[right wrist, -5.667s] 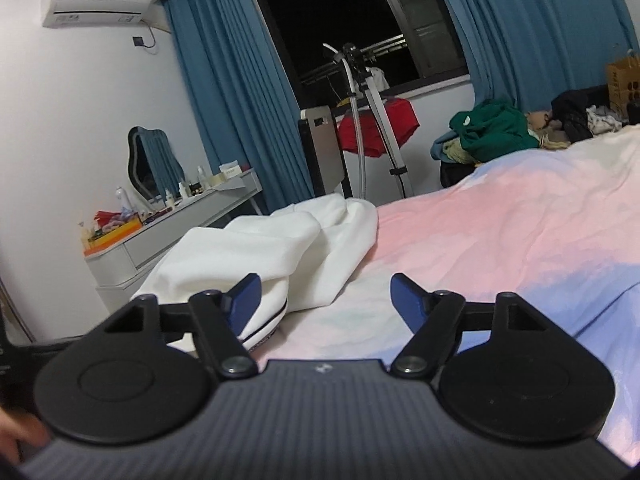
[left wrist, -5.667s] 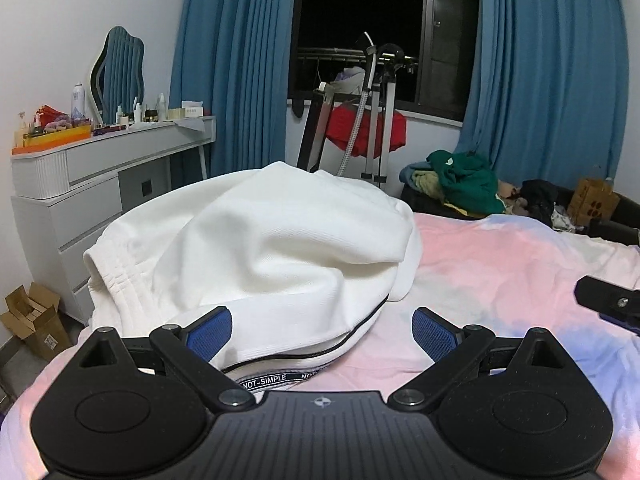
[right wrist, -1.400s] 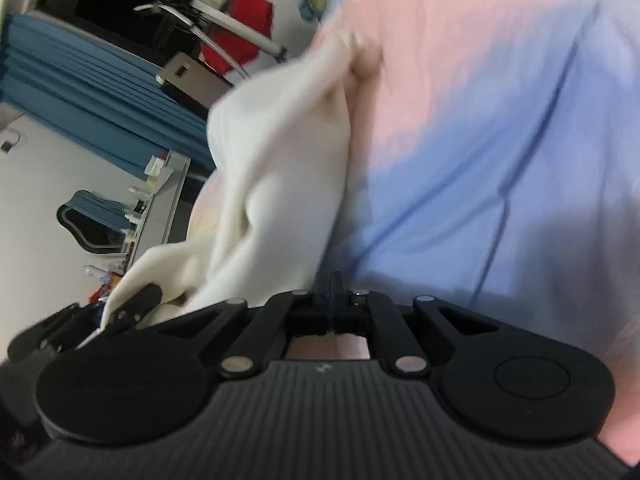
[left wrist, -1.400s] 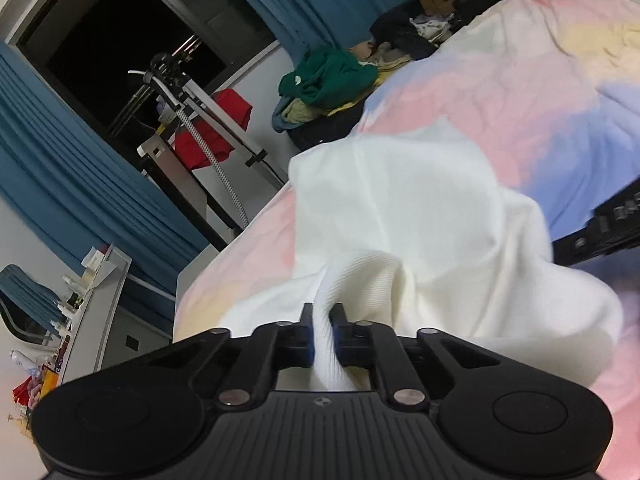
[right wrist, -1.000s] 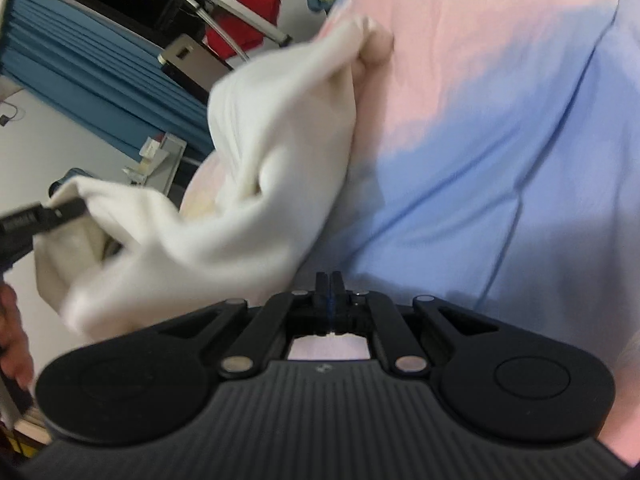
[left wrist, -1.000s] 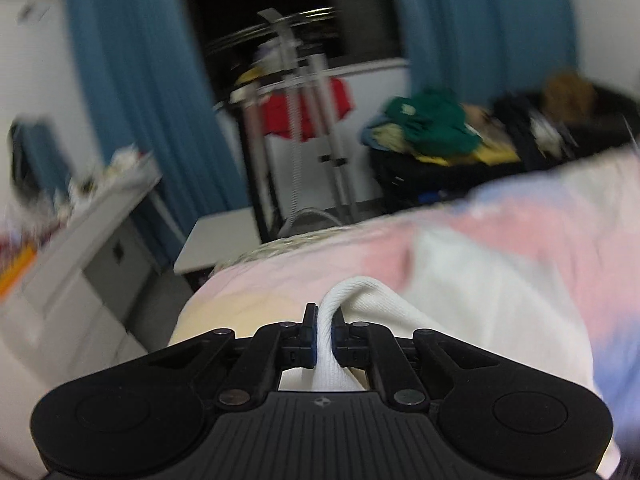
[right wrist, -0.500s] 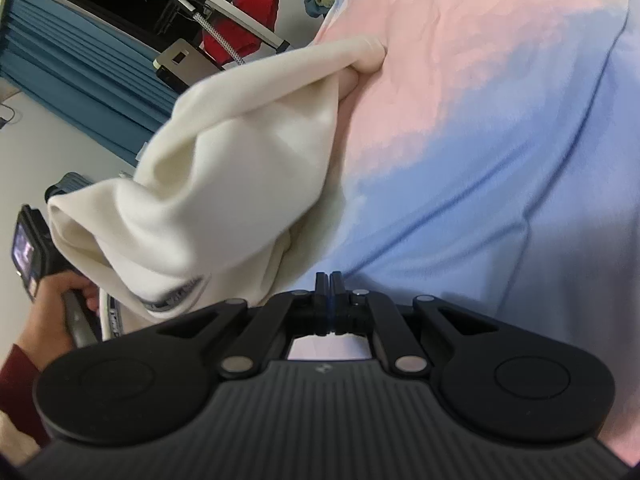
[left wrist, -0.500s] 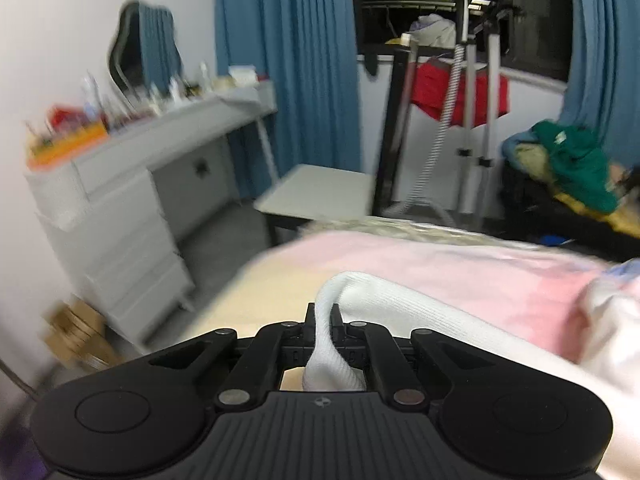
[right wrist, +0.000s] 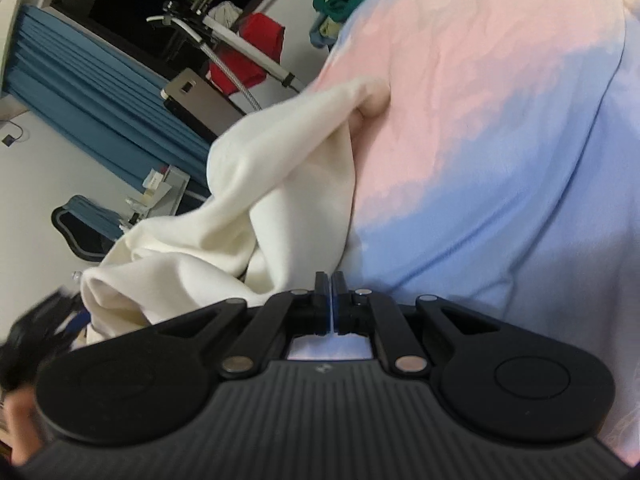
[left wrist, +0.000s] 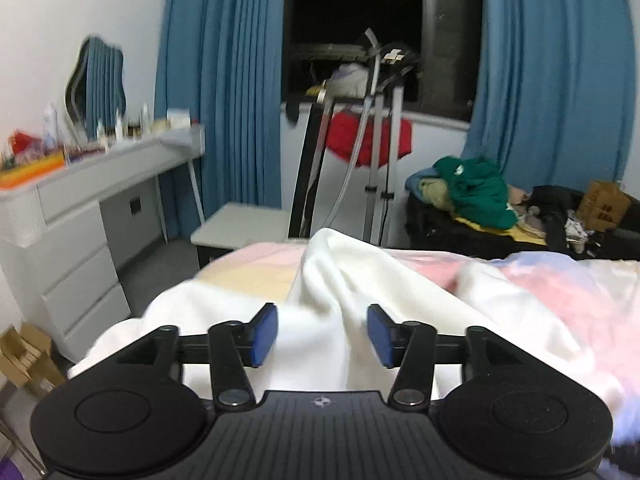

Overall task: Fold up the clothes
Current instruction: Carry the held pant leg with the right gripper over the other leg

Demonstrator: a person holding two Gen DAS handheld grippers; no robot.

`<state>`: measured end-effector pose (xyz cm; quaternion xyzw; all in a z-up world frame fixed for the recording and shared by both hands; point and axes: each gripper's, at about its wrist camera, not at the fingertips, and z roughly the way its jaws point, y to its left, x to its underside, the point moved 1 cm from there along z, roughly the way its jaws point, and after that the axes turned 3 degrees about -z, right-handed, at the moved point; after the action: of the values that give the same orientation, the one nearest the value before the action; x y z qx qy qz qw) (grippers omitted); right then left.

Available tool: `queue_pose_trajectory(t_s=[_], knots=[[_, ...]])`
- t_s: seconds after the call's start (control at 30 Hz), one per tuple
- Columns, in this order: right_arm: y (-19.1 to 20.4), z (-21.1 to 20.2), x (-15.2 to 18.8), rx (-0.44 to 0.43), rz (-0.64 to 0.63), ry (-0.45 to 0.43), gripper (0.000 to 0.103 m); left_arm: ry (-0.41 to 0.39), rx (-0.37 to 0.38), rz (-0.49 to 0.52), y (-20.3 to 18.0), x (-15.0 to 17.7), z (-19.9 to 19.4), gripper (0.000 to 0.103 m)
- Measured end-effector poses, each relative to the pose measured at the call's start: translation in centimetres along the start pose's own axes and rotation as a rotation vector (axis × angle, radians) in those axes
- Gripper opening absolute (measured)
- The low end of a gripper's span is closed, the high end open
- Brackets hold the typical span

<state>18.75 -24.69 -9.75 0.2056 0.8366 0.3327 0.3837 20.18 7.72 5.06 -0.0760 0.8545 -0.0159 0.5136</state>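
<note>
Garment (left wrist: 344,280) lies bunched on the bed (left wrist: 560,280) near its left edge, with bare pink-and-blue cover to its right. White, thick fabric, raised in folds. Left gripper (left wrist: 322,334) has jaws wide apart, with a fold lying between the blue pads (left wrist: 264,332), untouched. Right gripper (right wrist: 331,300) has jaws pressed together at the garment's edge; whether cloth is pinched cannot be told.

White garment (left wrist: 340,300): soft matt knit cloth, faintly ribbed. Bedspread (right wrist: 500,140): smooth matt fabric, pink-blue dye. Left gripper (left wrist: 322,334): matt black plastic, ribbed body, blue rubbery pads (left wrist: 264,332), shiny metal pivots. Curtains (left wrist: 224,80): pleated matt cloth. Dresser (left wrist: 80,216): smooth grey finish.
</note>
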Motion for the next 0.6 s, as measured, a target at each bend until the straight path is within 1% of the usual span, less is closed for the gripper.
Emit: queue_pose_trajectory(t_s=[0.07,0.2,0.33,0.4,0.43,0.47,0.5,0.53,0.57,0.6], knots=[[0.3,-0.1,0.0,-0.011,-0.004,-0.019,0.005,-0.013,0.011,0.012,-0.5,2.0,-2.9,0.059],[0.3,-1.0,0.1,-0.052,0.002,-0.050,0.006,0.013,0.014,0.030,-1.6,6.6,-6.4,0.058],[-1.0,-1.3,-0.1,-0.087,0.070,-0.043,0.006,0.075,-0.002,-0.014,-1.3,9.3,-7.0,0.059],[-1.4,-0.8,-0.3,-0.072,0.088,-0.042,0.007,0.099,0.007,-0.004,-1.4,10.3,-7.3,0.062],[-1.4,-0.4,-0.5,-0.057,0.084,-0.039,0.007,0.110,0.011,0.001,-1.5,10.8,-7.4,0.065],[-1.4,0.3,-0.9,-0.040,0.074,-0.028,0.007,0.122,0.022,0.004,-1.5,11.0,-7.3,0.071],[-1.5,1.1,-1.3,-0.023,0.064,-0.006,0.007,0.134,0.036,0.006,-1.5,11.0,-7.0,0.074],[-1.7,1.9,-1.7,-0.010,0.062,0.015,0.007,0.133,0.034,0.013,-1.6,11.1,-6.9,0.080],[-1.9,2.7,-2.1,-0.003,0.067,0.029,0.007,0.128,0.032,0.027,-1.7,11.2,-6.6,0.082],[-2.3,3.3,-2.6,-0.016,0.091,0.023,0.007,0.124,0.034,0.032,-1.7,11.3,-6.5,0.083]])
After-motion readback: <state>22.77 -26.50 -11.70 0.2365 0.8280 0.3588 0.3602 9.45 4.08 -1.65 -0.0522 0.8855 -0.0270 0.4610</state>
